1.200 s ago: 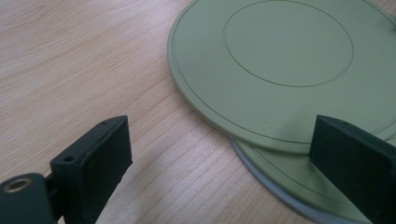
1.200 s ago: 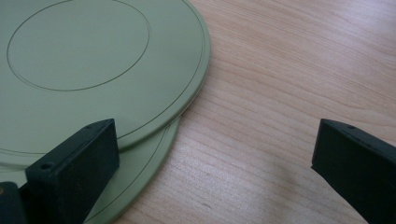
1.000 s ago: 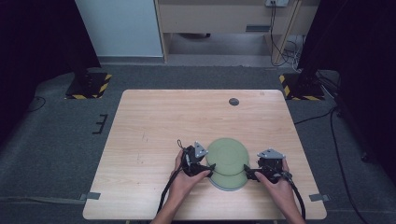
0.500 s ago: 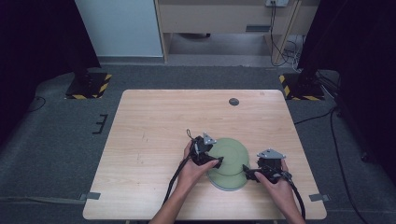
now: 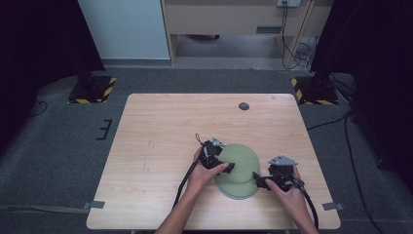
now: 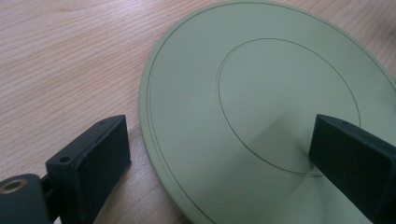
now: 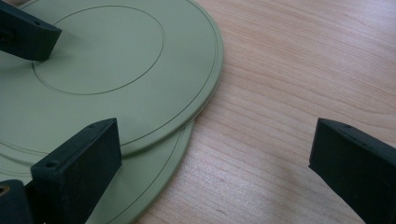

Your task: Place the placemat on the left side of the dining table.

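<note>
Both forearms come in low over the near edge of the tabletop point(image 5: 160, 126). The left tool point(image 5: 225, 168) reaches in over the top green plate point(image 5: 238, 158), its jaws spread wide: in the left gripper view one jaw sits over the plate's middle and the other over bare wood just off the rim, clamping nothing. The right tool point(image 5: 260, 181) points in from the right at the plates' near right edge, also wide open, one jaw above the upper plate's rim and the other over wood.

The top green plate lies face down and slid askew on a lower green plate point(image 5: 234, 190), which peeks out as a crescent at the near side; the rest of it is covered. Whether the jaws actually touch the plates is hard to make out.

The plates sit right of centre near the front edge of the pale wood. A small dark disc point(image 5: 244, 106) lies at the far side. Grey carpet point(image 5: 58, 146) surrounds the tabletop, with black stands on yellow-striped bases point(image 5: 92, 90) and cables point(image 5: 297, 44) behind.
</note>
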`<act>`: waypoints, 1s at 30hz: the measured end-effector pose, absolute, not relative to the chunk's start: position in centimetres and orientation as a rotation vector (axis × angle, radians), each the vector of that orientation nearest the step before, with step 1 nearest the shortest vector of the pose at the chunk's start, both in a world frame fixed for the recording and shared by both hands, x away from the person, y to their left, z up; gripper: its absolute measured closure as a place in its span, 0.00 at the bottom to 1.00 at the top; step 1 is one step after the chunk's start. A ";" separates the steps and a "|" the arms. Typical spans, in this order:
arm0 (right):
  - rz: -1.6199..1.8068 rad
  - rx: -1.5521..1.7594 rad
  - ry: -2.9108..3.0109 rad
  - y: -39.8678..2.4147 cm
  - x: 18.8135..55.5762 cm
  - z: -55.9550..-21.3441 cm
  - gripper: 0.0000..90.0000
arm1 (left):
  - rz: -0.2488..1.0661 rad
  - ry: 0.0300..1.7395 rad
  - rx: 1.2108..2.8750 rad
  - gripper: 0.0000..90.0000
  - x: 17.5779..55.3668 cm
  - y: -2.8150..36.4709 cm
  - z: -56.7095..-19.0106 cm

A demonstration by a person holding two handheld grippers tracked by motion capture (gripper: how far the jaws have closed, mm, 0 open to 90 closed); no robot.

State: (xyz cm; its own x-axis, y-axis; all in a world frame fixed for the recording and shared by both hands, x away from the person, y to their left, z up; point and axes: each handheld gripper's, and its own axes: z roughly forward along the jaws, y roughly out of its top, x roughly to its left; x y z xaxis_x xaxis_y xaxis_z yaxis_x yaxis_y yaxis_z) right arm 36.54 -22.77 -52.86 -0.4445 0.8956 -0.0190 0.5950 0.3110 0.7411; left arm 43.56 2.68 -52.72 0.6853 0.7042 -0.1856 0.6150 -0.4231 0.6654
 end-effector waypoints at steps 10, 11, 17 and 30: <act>0.941 1.325 2.154 -22.8 36.6 -52.9 0.02 | 0.163 1.046 2.130 0.14 43.5 2.5 -52.6; 0.940 1.325 2.154 -22.8 36.5 -52.9 0.02 | 0.165 1.053 2.130 0.14 43.5 2.5 -52.5; 0.938 1.324 2.154 -22.7 36.6 -52.9 0.02 | 0.212 1.051 2.083 0.23 43.2 2.8 -51.4; 0.935 1.322 2.155 -22.7 36.6 -52.9 0.01 | 0.248 0.983 1.977 0.62 42.4 2.6 -48.9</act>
State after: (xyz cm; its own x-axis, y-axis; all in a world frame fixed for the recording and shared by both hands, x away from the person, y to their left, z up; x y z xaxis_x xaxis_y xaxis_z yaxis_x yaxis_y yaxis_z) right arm 36.61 -22.73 -52.88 -0.4446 0.8955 -0.0210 0.5964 0.3134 0.7389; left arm 42.39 2.65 -48.92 0.6655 0.7211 -0.1928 0.5437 -0.2914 0.7871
